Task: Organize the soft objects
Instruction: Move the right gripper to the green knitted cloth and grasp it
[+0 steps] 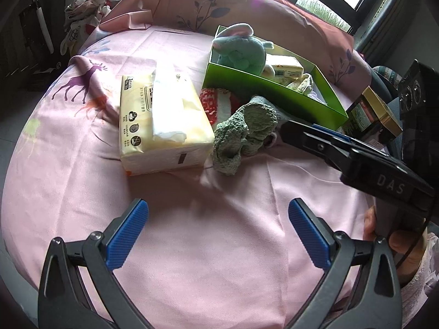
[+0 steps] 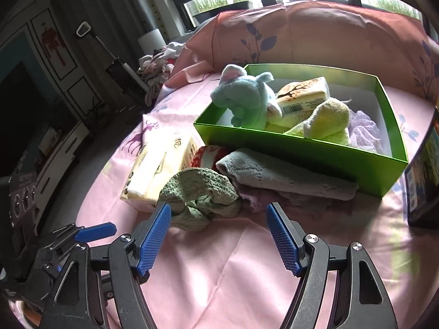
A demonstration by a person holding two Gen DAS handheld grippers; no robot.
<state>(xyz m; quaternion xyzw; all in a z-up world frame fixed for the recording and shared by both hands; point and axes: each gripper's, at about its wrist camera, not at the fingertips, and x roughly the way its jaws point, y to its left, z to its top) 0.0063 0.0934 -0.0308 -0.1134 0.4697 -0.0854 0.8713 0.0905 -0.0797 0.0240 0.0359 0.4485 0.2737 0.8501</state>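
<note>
Left gripper (image 1: 216, 219): jaws wide – holding nothing, over pink sheet (image 1: 205, 246).
Right gripper (image 2: 218, 219): jaws wide, empty – crumpled green cloth (image 2: 200, 200) just ahead, untouched.
Green box (image 2: 301, 148): plush elephant (image 2: 244, 98) inside.

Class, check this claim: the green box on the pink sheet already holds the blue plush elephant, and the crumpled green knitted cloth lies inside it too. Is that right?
Not quite. The green box does hold the blue plush elephant, but the crumpled green knitted cloth lies outside it, on the pink sheet in front of the box. The right wrist view shows this.
</note>
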